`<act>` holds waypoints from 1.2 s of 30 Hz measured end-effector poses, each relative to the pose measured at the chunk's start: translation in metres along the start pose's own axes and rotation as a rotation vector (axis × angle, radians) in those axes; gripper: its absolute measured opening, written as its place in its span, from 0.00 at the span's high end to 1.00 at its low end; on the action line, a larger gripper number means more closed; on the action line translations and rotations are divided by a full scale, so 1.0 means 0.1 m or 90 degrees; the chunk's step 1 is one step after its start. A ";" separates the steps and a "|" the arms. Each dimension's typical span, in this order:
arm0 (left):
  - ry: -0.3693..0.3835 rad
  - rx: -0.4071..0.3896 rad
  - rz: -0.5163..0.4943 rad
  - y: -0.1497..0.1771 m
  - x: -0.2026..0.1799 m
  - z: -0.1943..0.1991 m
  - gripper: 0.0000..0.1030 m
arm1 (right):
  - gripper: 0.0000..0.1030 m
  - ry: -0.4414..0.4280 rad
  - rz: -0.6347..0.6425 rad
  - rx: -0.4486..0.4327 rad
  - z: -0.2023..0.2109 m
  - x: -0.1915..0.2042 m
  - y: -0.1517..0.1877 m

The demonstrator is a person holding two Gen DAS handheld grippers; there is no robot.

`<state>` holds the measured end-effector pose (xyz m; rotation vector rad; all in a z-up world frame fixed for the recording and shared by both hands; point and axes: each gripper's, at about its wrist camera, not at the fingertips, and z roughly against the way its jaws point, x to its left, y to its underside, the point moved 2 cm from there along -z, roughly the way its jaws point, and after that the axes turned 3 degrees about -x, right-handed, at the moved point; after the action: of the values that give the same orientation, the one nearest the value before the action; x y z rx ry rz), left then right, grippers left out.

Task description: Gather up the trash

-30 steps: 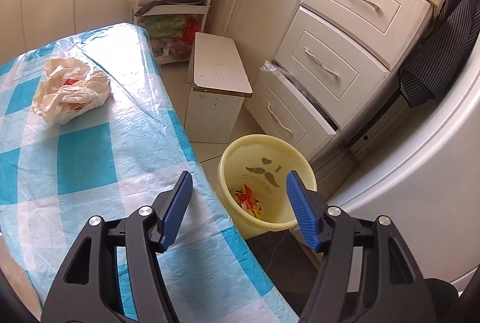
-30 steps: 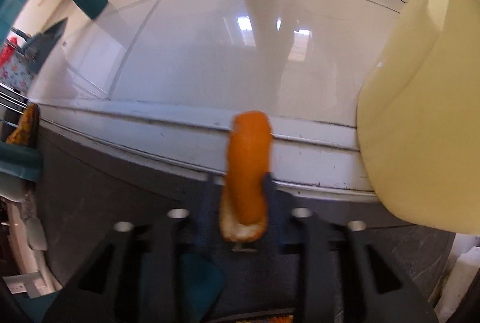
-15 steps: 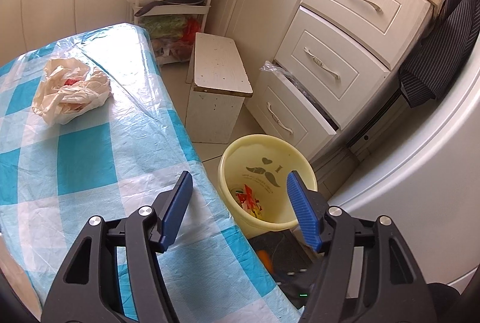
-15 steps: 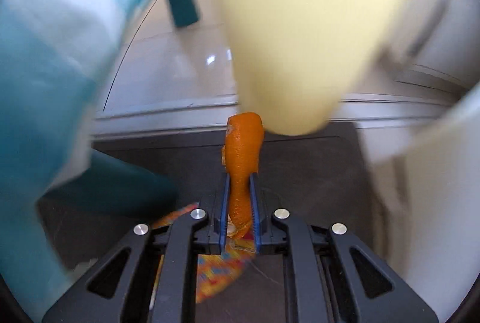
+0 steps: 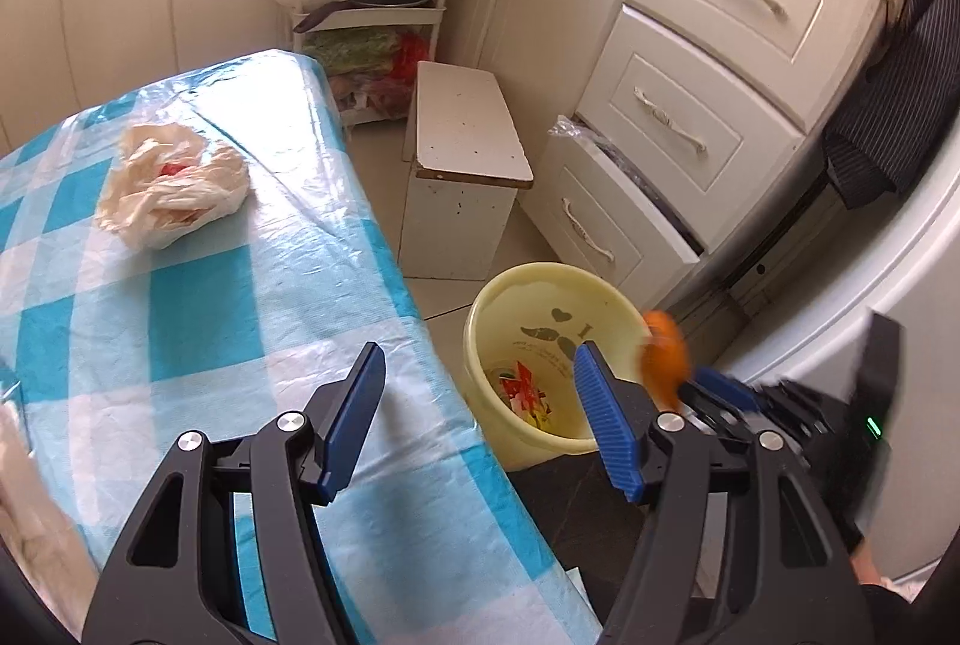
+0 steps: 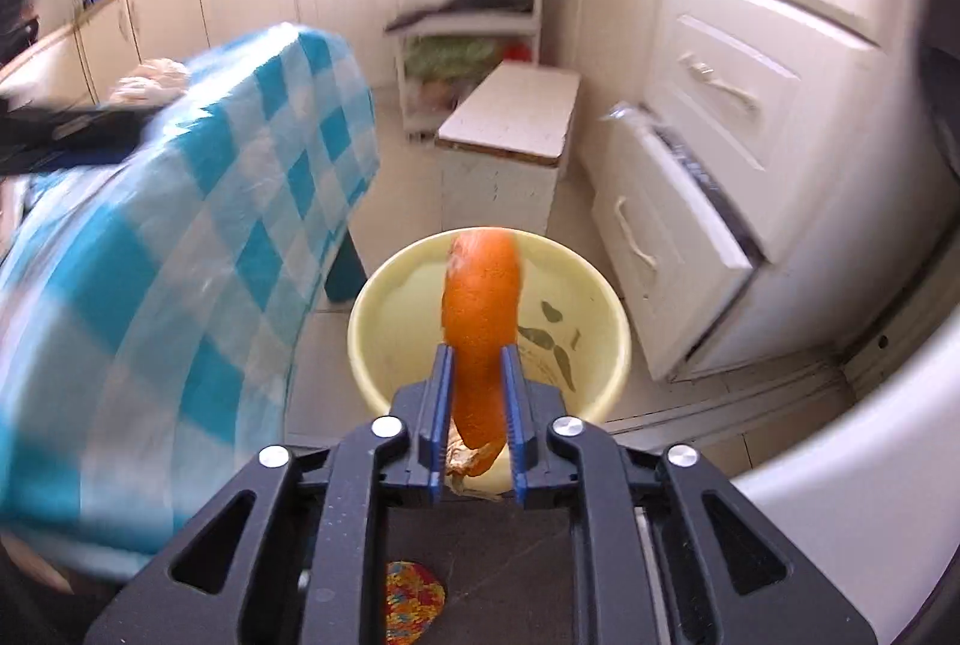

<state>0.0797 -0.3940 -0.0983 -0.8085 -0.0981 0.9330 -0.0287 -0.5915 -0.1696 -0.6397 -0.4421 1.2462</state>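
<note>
Right wrist view showed the right gripper (image 6: pixel 476 399) clamping an orange peel (image 6: pixel 480 327) at centre frame over the yellow bin (image 6: pixel 606 387); checkered table (image 6: pixel 180 249) crowded the left. Left gripper (image 5: pixel 480 405) gaped empty; crumpled bag (image 5: pixel 171 186) upper left.

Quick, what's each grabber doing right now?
Left gripper: open, holding nothing.
Right gripper: closed on the orange peel, near the yellow bin.

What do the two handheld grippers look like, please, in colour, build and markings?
Both the left gripper and the right gripper have matte black plastic frames with triangular cut-outs, silver round bolts at the pivots, and blue ribbed jaws. No cables or sleeves are visible.
</note>
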 end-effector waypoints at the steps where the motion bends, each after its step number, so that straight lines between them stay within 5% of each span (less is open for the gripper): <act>1: -0.003 -0.010 -0.001 -0.01 0.00 0.10 0.39 | 0.62 0.005 0.003 0.009 -0.05 0.01 -0.11; 3: -0.011 -0.029 -0.018 -0.04 -0.02 0.31 0.38 | 0.55 0.016 0.021 0.002 0.04 0.09 -0.33; 5: -0.027 -0.045 -0.029 -0.06 0.01 0.52 0.32 | 0.36 0.028 0.049 -0.027 0.24 0.20 -0.59; 11: -0.065 -0.072 0.010 -0.10 0.27 1.05 0.25 | 0.13 0.052 0.086 -0.085 0.86 0.63 -1.35; 15: -0.105 -0.102 0.028 -0.08 0.49 1.39 0.22 | 0.08 0.014 0.049 -0.134 1.21 0.97 -1.55; 21: -0.168 -0.111 0.073 0.03 0.92 1.70 0.19 | 0.08 0.002 -0.069 -0.194 1.18 1.28 -1.42; 36: -0.207 -0.087 0.080 0.12 1.14 1.59 0.18 | 0.08 0.034 -0.027 -0.199 1.11 1.44 -1.47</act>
<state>0.0770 -0.2127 -0.0231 -0.7894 -0.4013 1.1808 0.0472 -0.4575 0.0065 -0.9208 -0.6098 1.1258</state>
